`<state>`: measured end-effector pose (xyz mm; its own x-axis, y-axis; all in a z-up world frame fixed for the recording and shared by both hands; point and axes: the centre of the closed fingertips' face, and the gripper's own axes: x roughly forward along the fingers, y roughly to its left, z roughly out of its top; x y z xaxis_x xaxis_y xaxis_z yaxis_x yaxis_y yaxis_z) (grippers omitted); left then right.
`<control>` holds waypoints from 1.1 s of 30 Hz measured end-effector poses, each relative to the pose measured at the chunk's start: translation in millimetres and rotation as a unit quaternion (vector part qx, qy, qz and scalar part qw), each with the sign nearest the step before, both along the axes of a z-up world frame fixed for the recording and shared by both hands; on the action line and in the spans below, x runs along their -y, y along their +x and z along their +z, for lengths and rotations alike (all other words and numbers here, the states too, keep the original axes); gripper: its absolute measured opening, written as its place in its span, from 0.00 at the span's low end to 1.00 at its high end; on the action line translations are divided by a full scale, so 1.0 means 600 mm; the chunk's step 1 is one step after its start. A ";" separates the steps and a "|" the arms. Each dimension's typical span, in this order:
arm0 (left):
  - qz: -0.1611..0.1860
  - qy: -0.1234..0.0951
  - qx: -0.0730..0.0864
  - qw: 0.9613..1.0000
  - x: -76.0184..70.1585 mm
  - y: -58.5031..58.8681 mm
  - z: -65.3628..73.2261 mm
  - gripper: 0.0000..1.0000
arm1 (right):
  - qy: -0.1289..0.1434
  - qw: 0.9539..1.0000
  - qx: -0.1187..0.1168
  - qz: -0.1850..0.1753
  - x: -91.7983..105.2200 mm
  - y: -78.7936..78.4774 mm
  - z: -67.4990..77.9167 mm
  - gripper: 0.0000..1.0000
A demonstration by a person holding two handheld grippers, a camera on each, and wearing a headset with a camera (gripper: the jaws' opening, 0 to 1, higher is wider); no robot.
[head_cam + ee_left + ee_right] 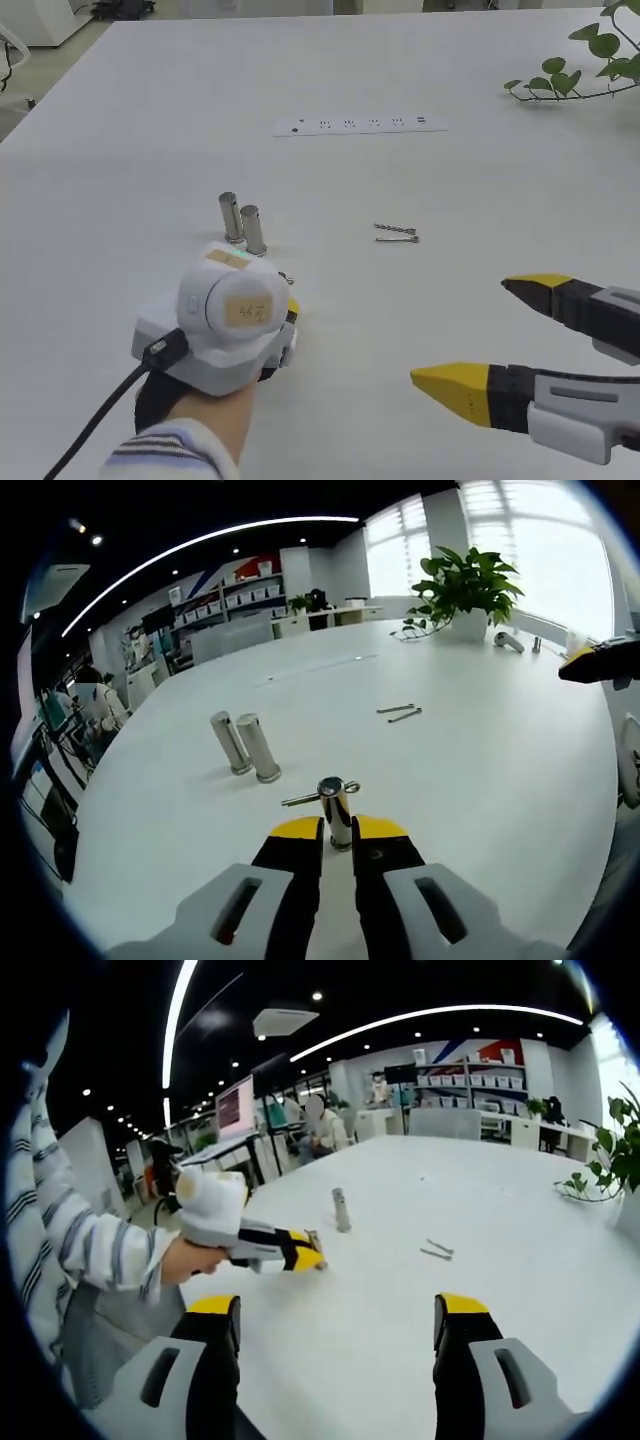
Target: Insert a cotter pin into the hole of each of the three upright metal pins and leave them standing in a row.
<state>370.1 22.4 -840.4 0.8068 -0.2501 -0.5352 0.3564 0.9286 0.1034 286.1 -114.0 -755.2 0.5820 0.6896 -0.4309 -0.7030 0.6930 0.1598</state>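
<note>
Left gripper view: a metal pin [337, 808] with a cotter pin [300, 800] through it stands on the table [480, 780], pinched between the fingers of the left gripper [338, 832], near two bare upright pins [258, 748]. Right gripper [338, 1310] fingers are spread. A crooked release could topple it.

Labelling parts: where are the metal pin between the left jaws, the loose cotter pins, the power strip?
metal pin [337, 808], left gripper view, mid shaft.
loose cotter pins [397, 239], head view, nearer pin's shank.
power strip [360, 125], head view, middle.
</note>
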 end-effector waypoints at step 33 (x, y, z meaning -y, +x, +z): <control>-0.007 0.020 -0.033 0.999 -0.050 -0.020 -0.001 0.26 | -0.002 1.000 -0.006 -0.019 0.021 0.005 -0.002 0.81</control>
<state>358.0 52.6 -841.3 0.7655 -0.2392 -0.5973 0.3775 0.9187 0.1158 289.1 -126.4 -756.5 0.6028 0.6649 -0.4411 -0.6735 0.7204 0.1655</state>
